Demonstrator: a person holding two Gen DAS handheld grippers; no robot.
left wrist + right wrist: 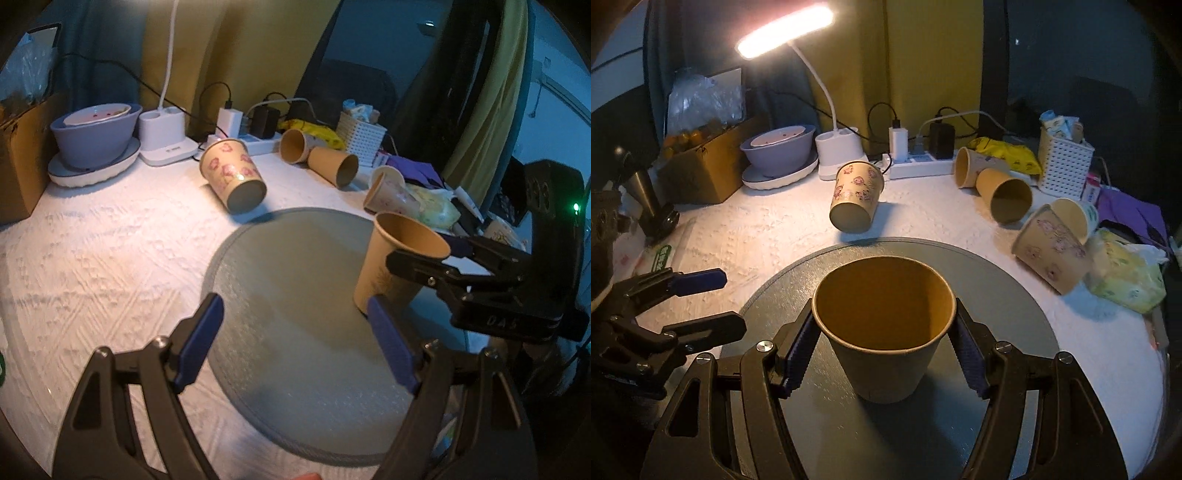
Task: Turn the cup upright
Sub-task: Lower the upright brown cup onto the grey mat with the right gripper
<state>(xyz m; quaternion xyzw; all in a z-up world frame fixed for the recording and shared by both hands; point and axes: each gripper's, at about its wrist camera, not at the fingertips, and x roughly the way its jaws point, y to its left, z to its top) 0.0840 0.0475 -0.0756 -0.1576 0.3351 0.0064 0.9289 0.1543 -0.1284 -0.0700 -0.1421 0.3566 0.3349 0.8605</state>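
A plain brown paper cup (886, 332) stands upright, mouth up, on the round grey mat (1015, 295). My right gripper (884, 354) has its blue pads against both sides of the cup just below the rim. In the left wrist view the same cup (391, 262) stands at the mat's (288, 295) right side with the right gripper (443, 266) on it. My left gripper (295, 343) is open and empty above the mat's near part, left of the cup; it shows in the right wrist view (701, 302) at the left.
A flowered cup (855, 197) lies tilted behind the mat. Two brown cups (997, 188) and another flowered cup (1052, 245) lie at the back right, beside a tissue pack (1126, 273). Bowls (779, 149), a lamp base (836, 151), a power strip (919, 166), a white basket (1063, 162) and a cardboard box (701, 170) line the back.
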